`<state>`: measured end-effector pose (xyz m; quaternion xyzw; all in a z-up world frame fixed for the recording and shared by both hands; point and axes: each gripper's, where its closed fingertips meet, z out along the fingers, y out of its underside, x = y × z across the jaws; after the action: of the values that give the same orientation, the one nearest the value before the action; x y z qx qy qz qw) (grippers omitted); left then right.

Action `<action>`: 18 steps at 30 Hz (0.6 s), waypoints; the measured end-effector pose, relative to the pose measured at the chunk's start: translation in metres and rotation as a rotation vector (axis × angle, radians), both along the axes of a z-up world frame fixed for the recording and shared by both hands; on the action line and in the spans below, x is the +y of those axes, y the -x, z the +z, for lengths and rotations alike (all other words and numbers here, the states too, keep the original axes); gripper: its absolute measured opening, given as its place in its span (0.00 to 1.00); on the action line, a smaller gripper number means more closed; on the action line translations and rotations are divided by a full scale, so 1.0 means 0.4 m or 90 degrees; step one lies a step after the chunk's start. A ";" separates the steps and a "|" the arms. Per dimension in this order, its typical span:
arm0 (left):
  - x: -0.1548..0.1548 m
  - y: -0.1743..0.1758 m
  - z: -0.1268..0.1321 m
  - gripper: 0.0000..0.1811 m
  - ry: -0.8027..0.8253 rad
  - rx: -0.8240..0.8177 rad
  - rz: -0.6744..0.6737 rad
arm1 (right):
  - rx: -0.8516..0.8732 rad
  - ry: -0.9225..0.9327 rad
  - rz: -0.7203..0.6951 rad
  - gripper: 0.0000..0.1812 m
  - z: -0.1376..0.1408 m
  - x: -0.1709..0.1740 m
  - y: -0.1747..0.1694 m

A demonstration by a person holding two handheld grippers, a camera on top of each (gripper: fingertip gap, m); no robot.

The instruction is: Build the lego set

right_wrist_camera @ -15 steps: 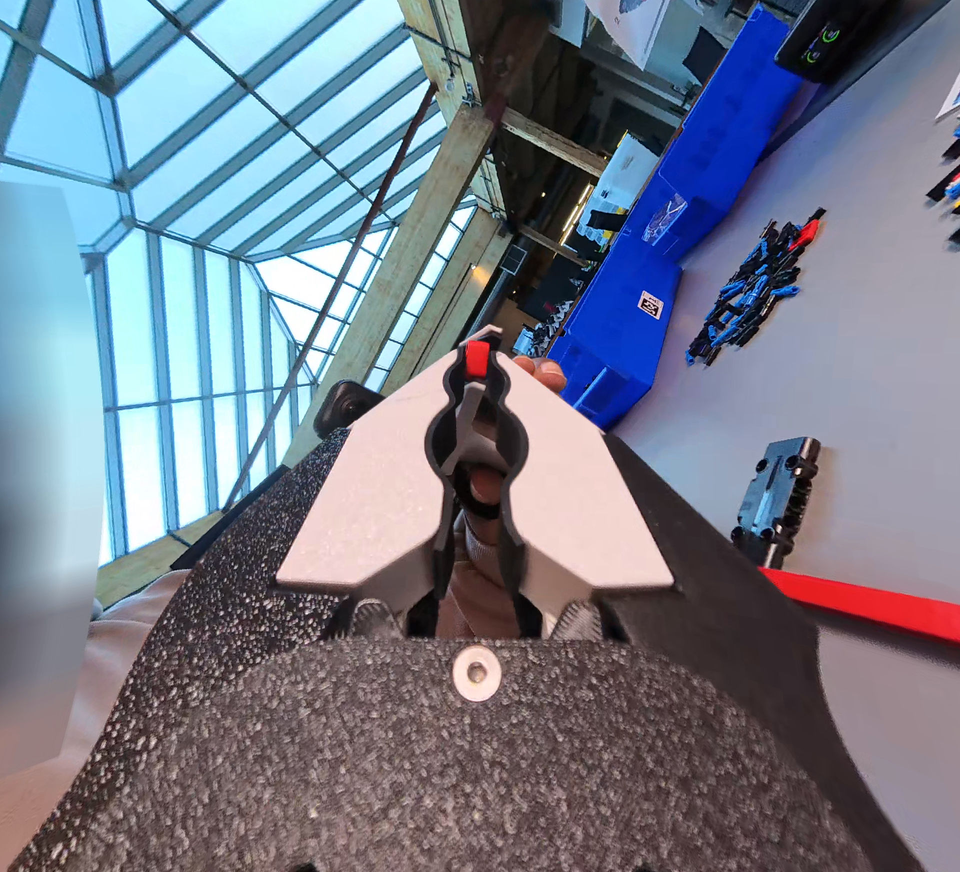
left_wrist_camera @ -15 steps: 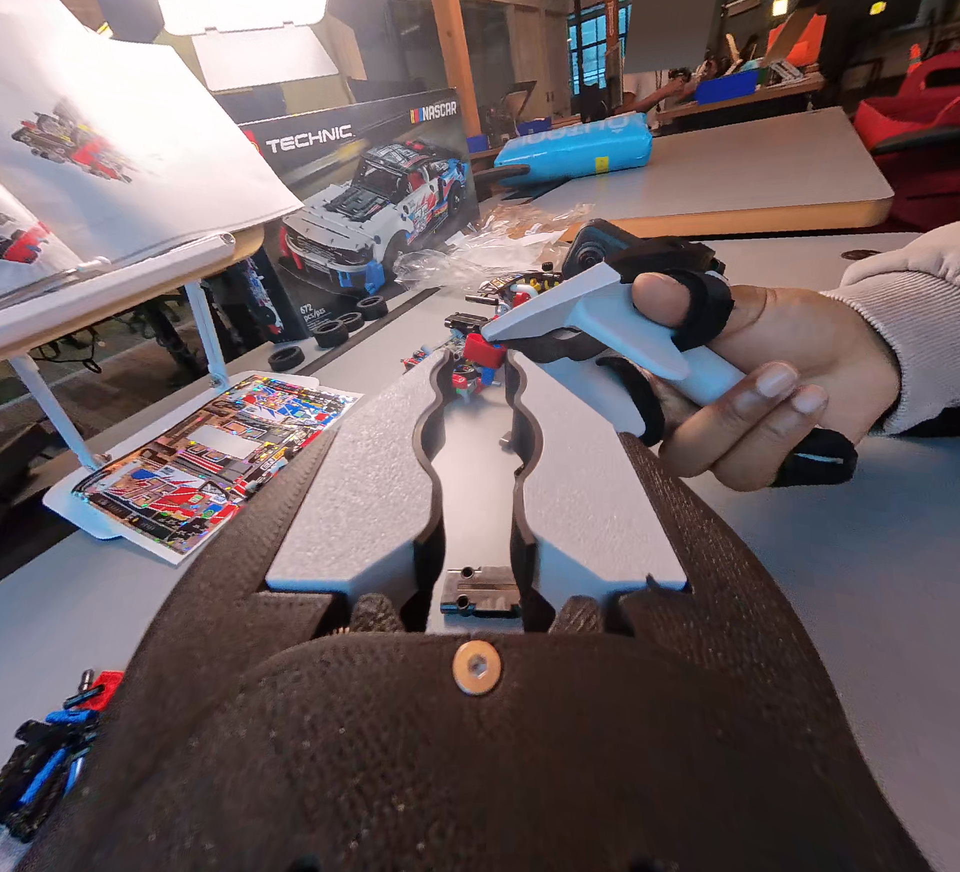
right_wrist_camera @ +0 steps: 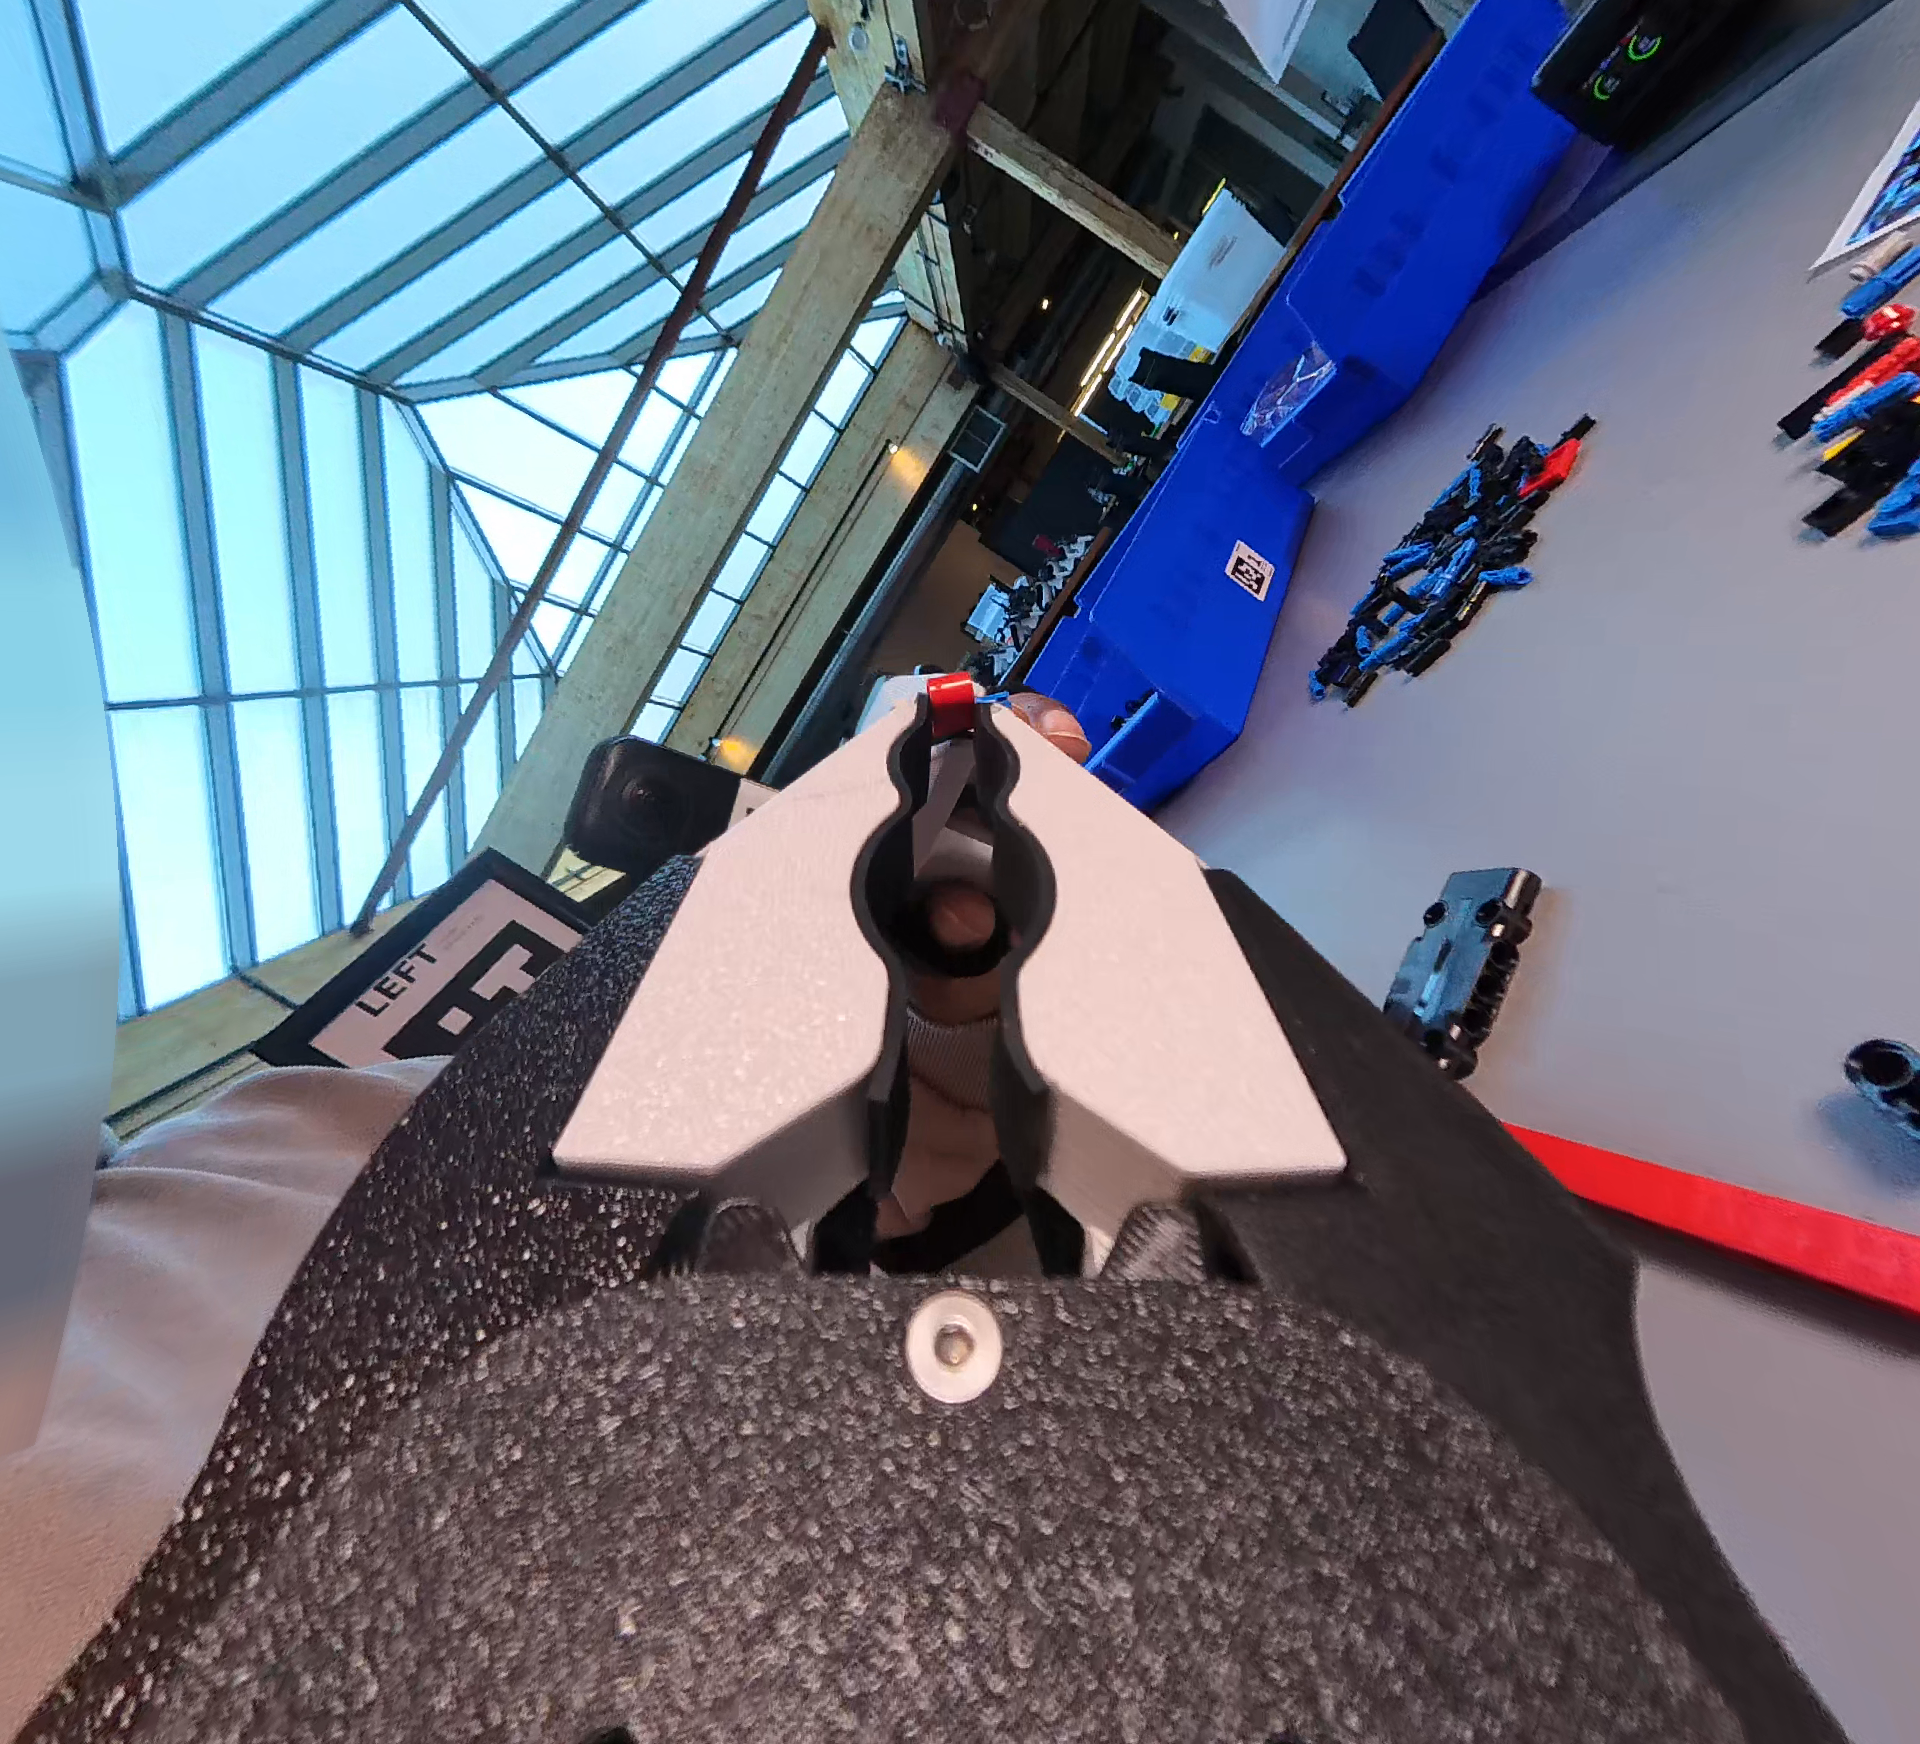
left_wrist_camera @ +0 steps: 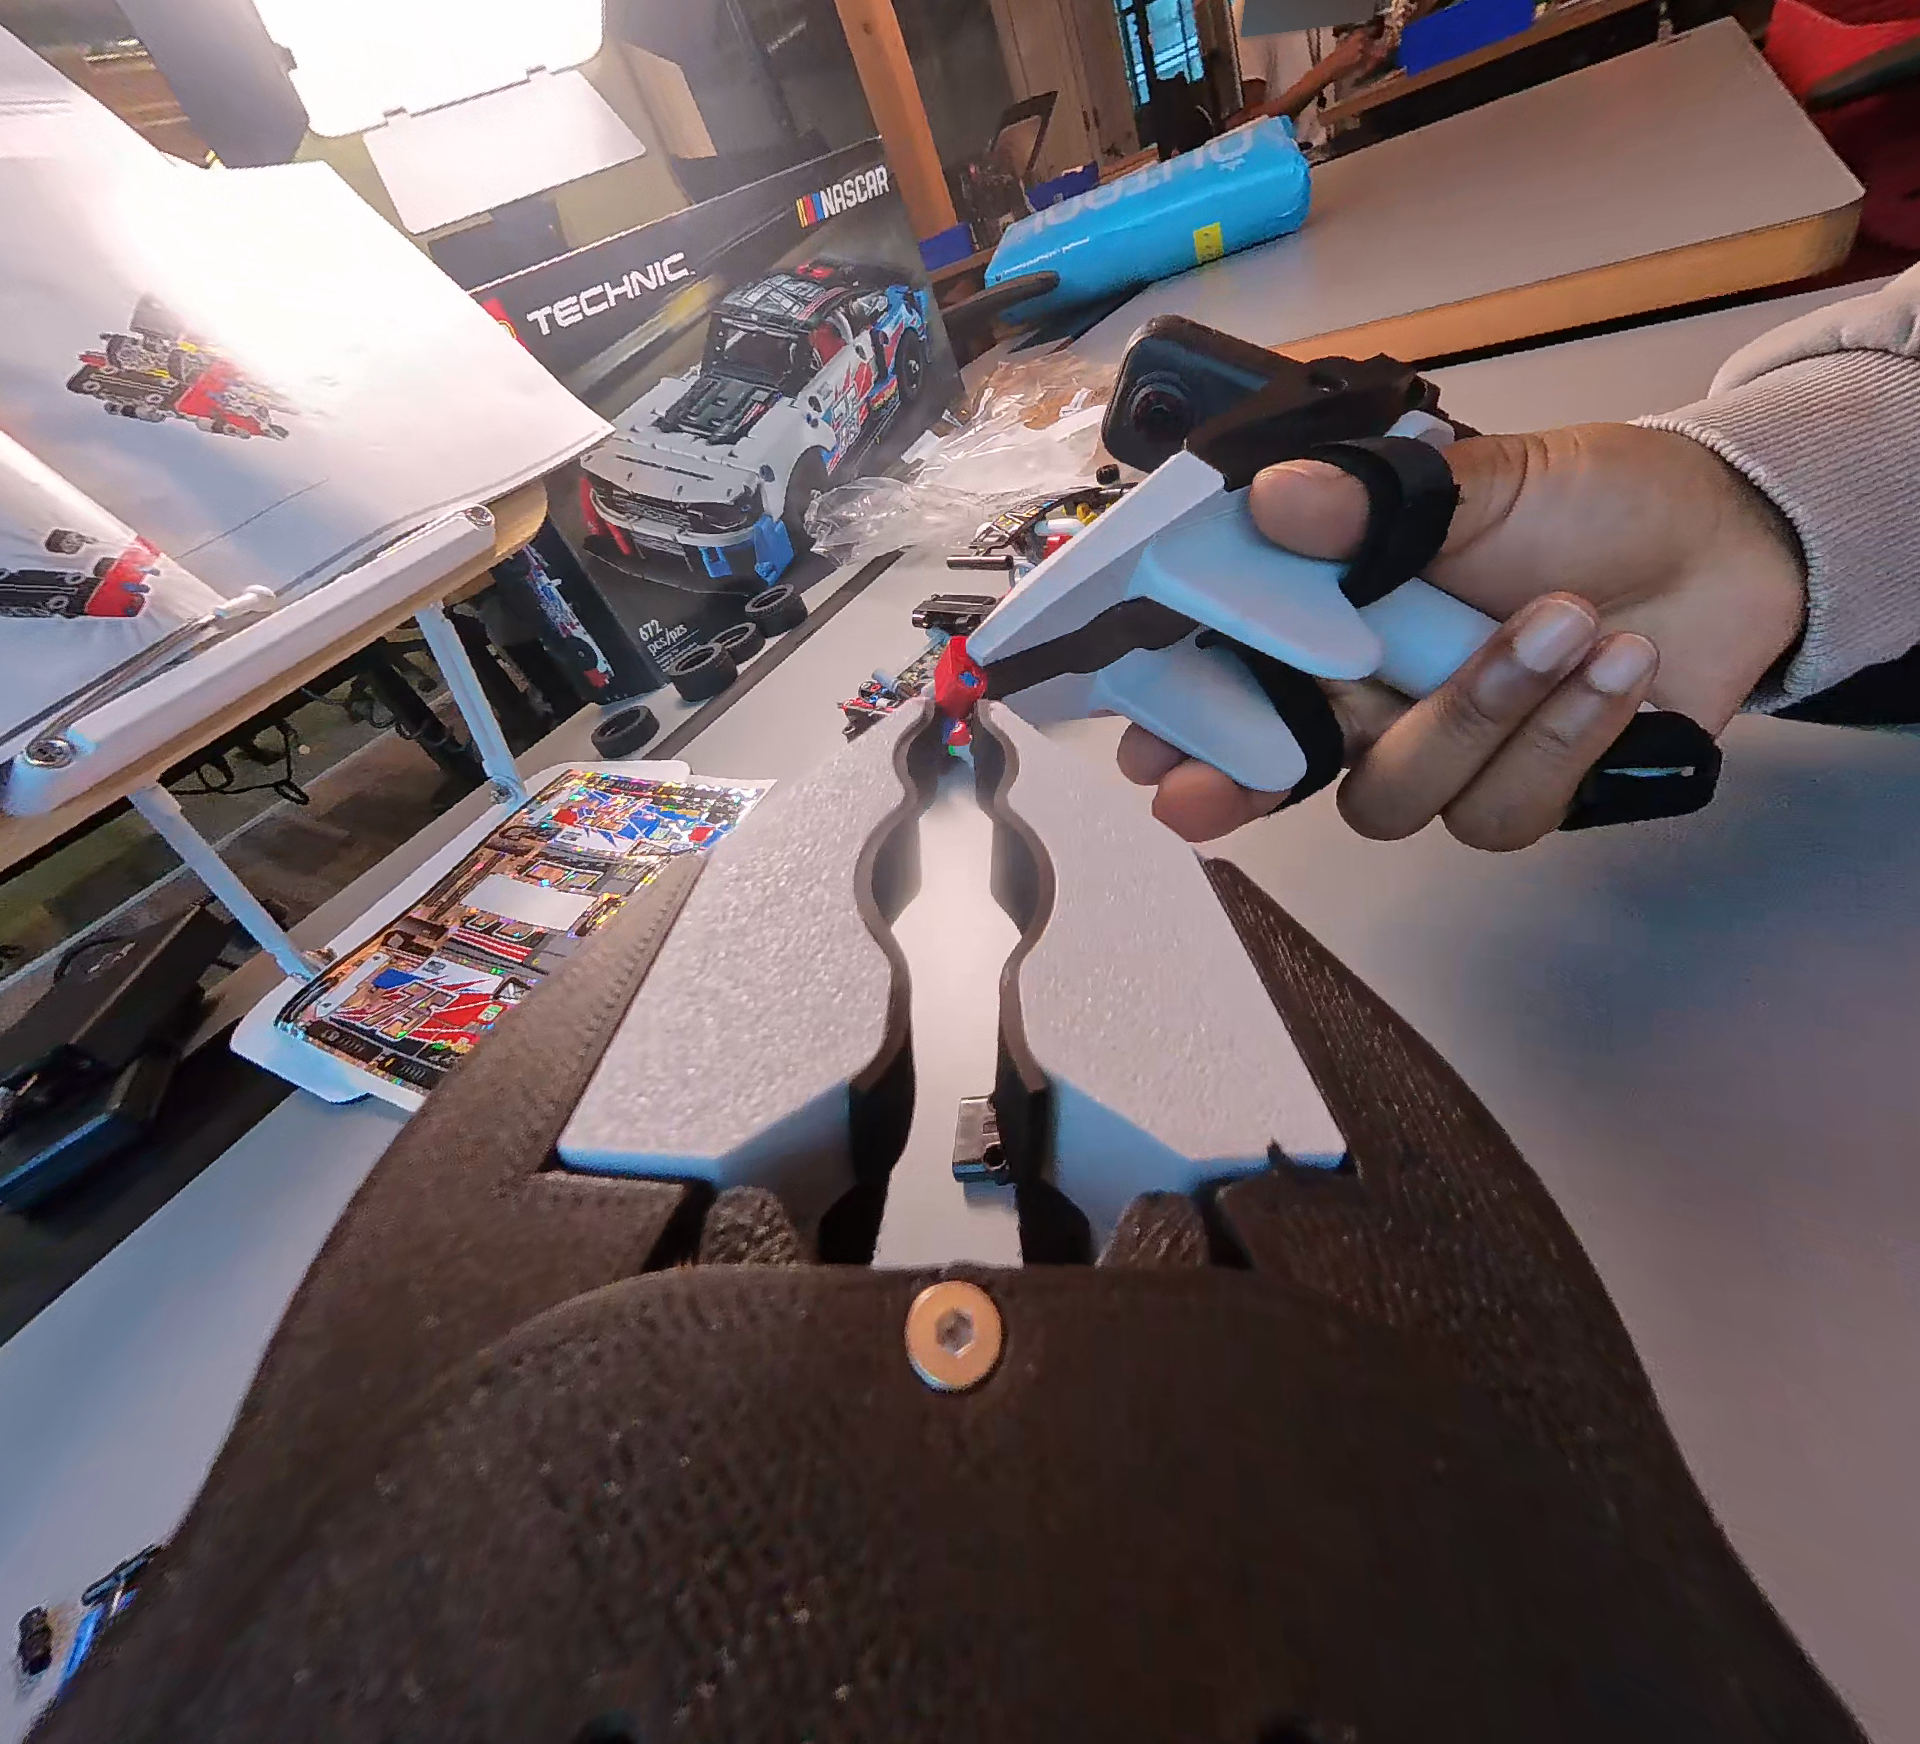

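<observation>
My right gripper [right_wrist_camera: 948, 726] is shut on a small red piece [right_wrist_camera: 948, 702] with a blue pin [right_wrist_camera: 997, 700] sticking out of its side. In the left wrist view a hand brings this gripper [left_wrist_camera: 971, 655] in from the right, tips down, with the red piece [left_wrist_camera: 954, 671] at them. My left gripper [left_wrist_camera: 951, 723] points forward above the grey table [left_wrist_camera: 1558, 1175], right under the red piece. Its jaws are narrowed onto the lower end of that piece. The contact itself is partly hidden.
The set's box [left_wrist_camera: 748, 406], loose tyres [left_wrist_camera: 727, 645], a sticker sheet [left_wrist_camera: 520, 905] and an instruction booklet on a stand [left_wrist_camera: 260, 364] lie left and ahead. A black part [left_wrist_camera: 977, 1144] lies under my left fingers. Blue bins [right_wrist_camera: 1351, 406], a pin pile [right_wrist_camera: 1444, 562], a black block [right_wrist_camera: 1465, 956] and a red beam [right_wrist_camera: 1714, 1216] are on the table. Only a small space, under 4 cm, lies between the two pairs of fingers.
My left jaws have narrowed from wide open onto the red piece. The right gripper has tilted its tips down and brought the red piece to my left fingertips.
</observation>
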<state>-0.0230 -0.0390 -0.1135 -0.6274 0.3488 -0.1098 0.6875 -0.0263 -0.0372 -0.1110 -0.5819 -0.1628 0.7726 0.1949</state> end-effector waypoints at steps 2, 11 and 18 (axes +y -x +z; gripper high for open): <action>-0.001 0.000 -0.002 0.02 0.004 0.002 -0.003 | -0.003 -0.002 0.003 0.03 -0.002 -0.001 0.000; -0.009 0.000 -0.001 0.00 0.022 -0.020 -0.035 | -0.023 -0.066 0.027 0.03 -0.002 -0.009 -0.002; -0.019 0.010 0.001 0.00 0.073 -0.080 -0.096 | -0.044 -0.163 0.056 0.03 0.003 -0.034 -0.001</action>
<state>-0.0270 -0.0464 -0.1132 -0.6296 0.3440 -0.2201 0.6609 -0.0259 -0.0508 -0.1100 -0.5710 -0.2919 0.7327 0.2278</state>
